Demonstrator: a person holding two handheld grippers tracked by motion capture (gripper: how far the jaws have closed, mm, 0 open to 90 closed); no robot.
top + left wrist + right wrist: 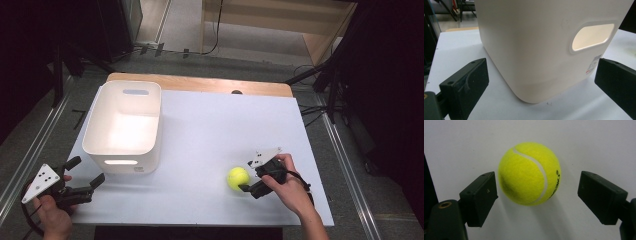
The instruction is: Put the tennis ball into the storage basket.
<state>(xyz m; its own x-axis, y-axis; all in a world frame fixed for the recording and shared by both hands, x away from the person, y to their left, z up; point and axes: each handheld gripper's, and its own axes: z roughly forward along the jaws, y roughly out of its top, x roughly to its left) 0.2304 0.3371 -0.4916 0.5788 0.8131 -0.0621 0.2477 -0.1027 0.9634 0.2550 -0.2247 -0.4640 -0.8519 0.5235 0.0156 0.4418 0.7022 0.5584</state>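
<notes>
Right gripper [246, 186] is sitting at the near right of the table [210, 125], pointing left at the tennis ball [238, 177]. In the right gripper view the ball [529, 173] is lying between the two black jaws; the left one is just at its side, the right one is standing off with a clear gap, so the pads are not pressing on it. Calling that released, not grasping. The ball is resting on the white table top, near right, well apart from the bin [124, 126].

Left gripper [89, 175] is hovering at the near left edge of the table, held in the person's left hand [52, 217], aimed at the near end of the white bin. In the left gripper view its jaws are standing wide apart with nothing between them, the bin [544, 45] and its handle slot [592, 37] just ahead. Released as well.

The bin is standing upright on the far left of the table.
</notes>
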